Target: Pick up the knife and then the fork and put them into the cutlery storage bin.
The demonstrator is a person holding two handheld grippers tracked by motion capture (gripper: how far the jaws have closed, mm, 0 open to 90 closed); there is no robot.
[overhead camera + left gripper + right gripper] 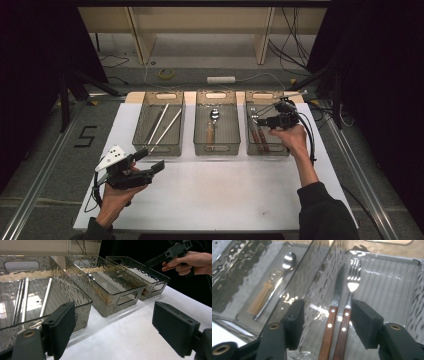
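Three clear plastic bins stand in a row at the back of the white mat. The right bin (286, 150) holds a knife (338, 287) and a fork (353, 277) with brown wooden handles, lying side by side. My right gripper (327, 320) hovers over their handles, open, its pads touching neither; in the high view it (260, 121) is above that bin. A spoon (287, 261) lies in the middle bin (216, 148). Chopsticks (46, 297) lie in the left bin (159, 145). My left gripper (151, 160) is in front of the left bin, open with nothing between its pads (62, 325).
The white mat (215, 195) stretches bare in front of the bins. Black curtains flank both sides. Cables, a power strip (221, 79) and a roll of tape (166, 74) lie on the floor beyond the table.
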